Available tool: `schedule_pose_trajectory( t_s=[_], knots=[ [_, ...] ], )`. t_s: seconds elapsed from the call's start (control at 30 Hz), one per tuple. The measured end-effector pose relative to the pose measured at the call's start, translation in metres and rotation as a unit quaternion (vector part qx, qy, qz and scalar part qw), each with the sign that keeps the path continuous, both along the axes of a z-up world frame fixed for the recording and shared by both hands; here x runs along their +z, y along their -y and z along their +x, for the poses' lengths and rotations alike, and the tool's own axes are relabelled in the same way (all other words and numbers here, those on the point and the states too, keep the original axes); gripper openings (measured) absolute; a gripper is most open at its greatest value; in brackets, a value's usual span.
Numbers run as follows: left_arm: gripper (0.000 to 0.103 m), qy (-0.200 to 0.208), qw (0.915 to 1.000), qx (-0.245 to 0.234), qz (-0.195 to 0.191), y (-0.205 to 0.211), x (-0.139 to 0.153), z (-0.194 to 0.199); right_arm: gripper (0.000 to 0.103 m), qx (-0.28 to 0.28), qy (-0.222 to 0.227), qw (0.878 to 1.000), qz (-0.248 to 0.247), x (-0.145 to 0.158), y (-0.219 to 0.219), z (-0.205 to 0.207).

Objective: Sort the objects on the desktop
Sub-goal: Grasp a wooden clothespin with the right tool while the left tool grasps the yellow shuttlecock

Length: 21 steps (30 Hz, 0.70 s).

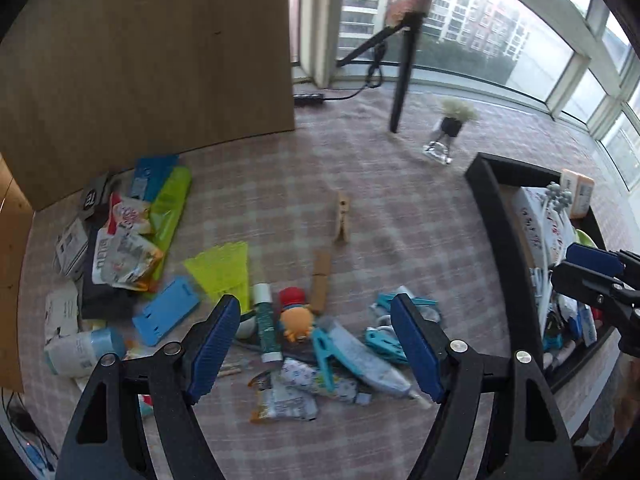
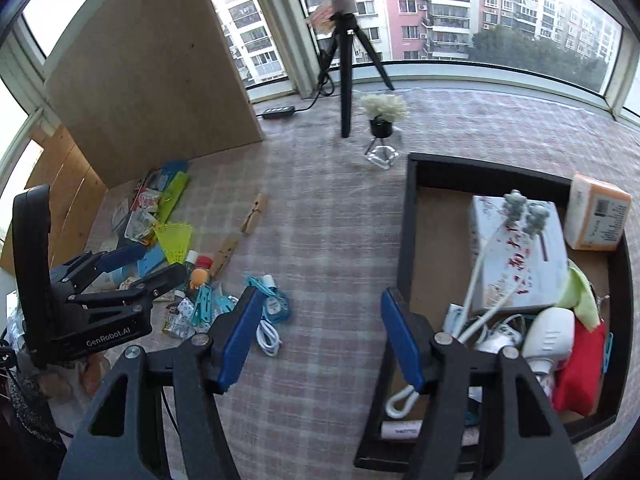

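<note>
My left gripper (image 1: 316, 320) is open and empty, hovering above a pile of small objects on the checked tablecloth: an orange toy figure with a red cap (image 1: 297, 312), a green tube (image 1: 265, 326), blue clothes pegs (image 1: 386, 340) and snack packets (image 1: 286, 400). Two wooden pegs (image 1: 342, 218) lie further out. My right gripper (image 2: 318, 320) is open and empty, over the left wall of the black tray (image 2: 404, 240). The tray holds a tissue box (image 2: 516, 252), a white cable, a white bottle (image 2: 548, 336) and a red cloth. The left gripper also shows in the right wrist view (image 2: 140, 266).
A wooden board (image 1: 148, 52) stands at the back left, with packets and blue and green cards (image 1: 160, 208) at its foot. A tripod (image 2: 346, 80) and a small potted plant (image 2: 382, 116) stand at the back. A white cable (image 2: 268, 336) lies on the cloth. An orange pack (image 2: 598, 212) sits on the tray's far corner.
</note>
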State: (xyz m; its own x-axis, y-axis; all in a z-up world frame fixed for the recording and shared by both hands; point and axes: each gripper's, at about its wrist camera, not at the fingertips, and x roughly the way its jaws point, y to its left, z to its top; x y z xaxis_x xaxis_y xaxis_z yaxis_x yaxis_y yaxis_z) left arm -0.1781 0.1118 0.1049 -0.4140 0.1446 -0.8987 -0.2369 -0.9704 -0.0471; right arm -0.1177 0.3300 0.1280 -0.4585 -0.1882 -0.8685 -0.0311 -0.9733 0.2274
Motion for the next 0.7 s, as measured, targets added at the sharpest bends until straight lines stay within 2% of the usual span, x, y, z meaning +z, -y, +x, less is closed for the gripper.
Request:
schedule_pose_trajectory(
  t_s=[0.13,0.23,0.3,0.43,0.7],
  knots=[
    [0.072,0.013,0.9983,0.052,-0.021,0.040,-0.022,-0.012,0.061,0.032,0.020,0.999,0.001,-0.020,0.044,-0.032],
    [0.067,0.038,0.9961,0.080,-0.004,0.060,-0.036,-0.019,0.056,0.044,0.033,0.998,0.007,-0.035,0.072,-0.054],
    [0.066,0.050,0.9944,0.093,0.010,0.066,-0.044,-0.023,0.047,0.048,0.050,0.998,0.010,-0.048,0.087,-0.069],
    [0.066,0.069,0.9919,0.102,0.030,0.070,-0.058,-0.032,0.044,0.053,0.085,0.995,0.005,-0.074,0.110,-0.088],
    [0.066,0.079,0.9903,0.110,0.032,0.069,-0.077,-0.046,0.041,0.027,0.122,0.992,0.013,-0.106,0.126,-0.110]
  ],
)
